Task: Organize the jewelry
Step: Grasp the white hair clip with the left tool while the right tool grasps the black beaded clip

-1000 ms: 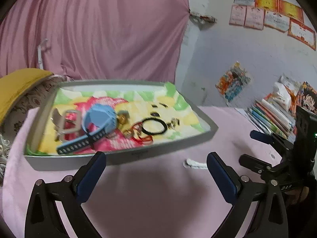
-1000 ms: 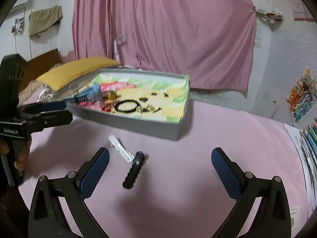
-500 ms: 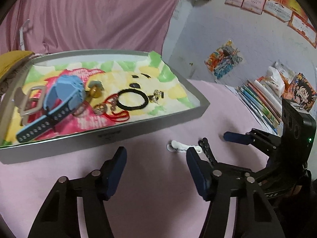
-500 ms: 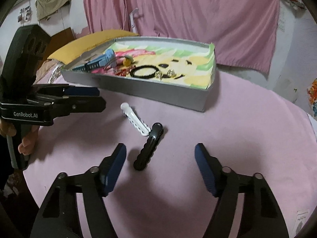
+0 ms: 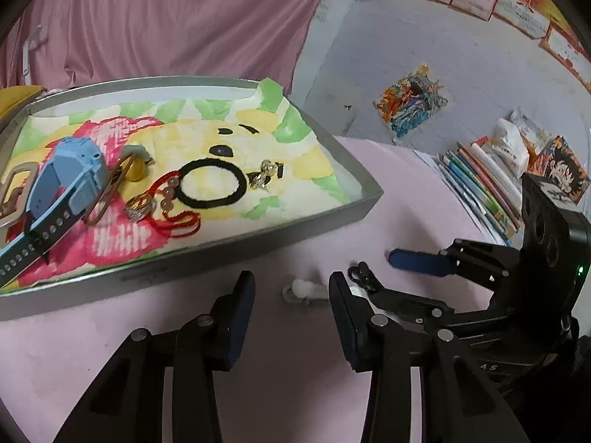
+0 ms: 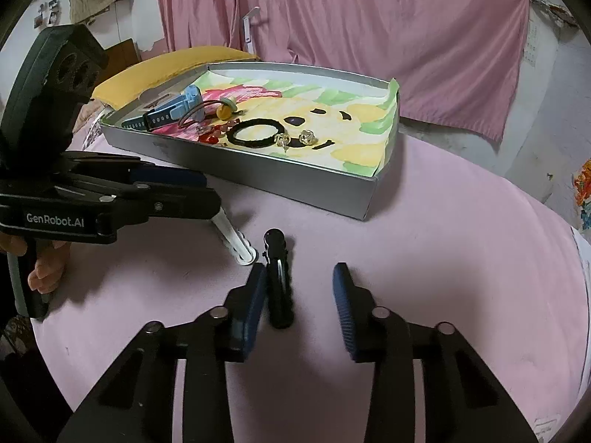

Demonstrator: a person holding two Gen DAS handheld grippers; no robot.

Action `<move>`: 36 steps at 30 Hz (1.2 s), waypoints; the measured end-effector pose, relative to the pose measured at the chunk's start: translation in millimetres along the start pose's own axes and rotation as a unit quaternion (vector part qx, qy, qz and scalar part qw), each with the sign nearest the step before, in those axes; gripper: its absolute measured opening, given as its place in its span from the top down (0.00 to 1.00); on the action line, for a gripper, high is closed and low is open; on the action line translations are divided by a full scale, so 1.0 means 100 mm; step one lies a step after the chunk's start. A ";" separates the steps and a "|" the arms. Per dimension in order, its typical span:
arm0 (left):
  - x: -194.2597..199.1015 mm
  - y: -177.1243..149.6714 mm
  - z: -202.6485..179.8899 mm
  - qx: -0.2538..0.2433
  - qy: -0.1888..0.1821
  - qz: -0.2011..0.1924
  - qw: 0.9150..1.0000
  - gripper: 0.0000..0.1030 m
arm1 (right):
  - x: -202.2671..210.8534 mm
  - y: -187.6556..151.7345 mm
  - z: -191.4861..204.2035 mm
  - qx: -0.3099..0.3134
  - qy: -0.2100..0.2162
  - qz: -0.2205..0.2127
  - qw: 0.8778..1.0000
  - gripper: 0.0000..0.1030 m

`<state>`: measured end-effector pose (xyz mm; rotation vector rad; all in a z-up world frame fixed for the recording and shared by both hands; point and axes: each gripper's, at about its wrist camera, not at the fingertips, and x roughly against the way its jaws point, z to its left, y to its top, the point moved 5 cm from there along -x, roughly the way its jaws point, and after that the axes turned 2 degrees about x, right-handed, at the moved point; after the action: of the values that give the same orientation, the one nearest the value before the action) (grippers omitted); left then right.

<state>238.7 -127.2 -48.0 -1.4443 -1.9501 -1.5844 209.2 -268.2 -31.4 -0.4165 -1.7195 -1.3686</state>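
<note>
Nearest in the right wrist view, the right hand-held gripper is seen with its jaws closing; a second ago they stood wide. The black hair clip lies between them on the pink-covered worktop, just beside the left pad, with a clear gap on the other side, so nothing is gripped yet. A second ago the clip lay ahead of the fingers; since then the gripper has been brought down over it.

In the left wrist view, the left hand-held gripper is likewise closing from a wide spread. The white hair clip lies just past its fingertips, not yet pressed; part of it is hidden behind the right-hand finger. It has been brought much closer than it was a second ago.

Both clips appear to be about to be pinched at once, which suggests a paired pick-up is in hand.

Further off stands the grey tray, lined with a cartoon-print cloth. Already inside it are a blue watch, a black hair tie, a red beaded cord and small gold pieces. The two clips are the only loose pieces seen outside the tray, so the sorting is judged nearly finished.
</note>
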 end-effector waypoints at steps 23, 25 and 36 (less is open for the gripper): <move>-0.06 -0.20 -0.39 -0.120 -0.032 0.053 0.991 0.76 | -0.02 -0.04 -0.11 -0.018 0.000 -0.001 1.000 0.85; -0.06 -0.22 -0.44 -0.133 -0.033 0.057 0.989 0.76 | -0.01 -0.04 -0.11 -0.017 0.000 -0.001 1.000 0.85; -0.11 -0.21 -0.53 -0.160 0.028 0.052 0.985 0.86 | -0.09 0.03 -0.07 -0.005 0.009 -0.001 1.000 0.85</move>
<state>207.2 -176.4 -48.3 -1.5692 -1.6138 -1.9325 219.5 -271.5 -36.0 -0.4070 -1.6998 -1.3787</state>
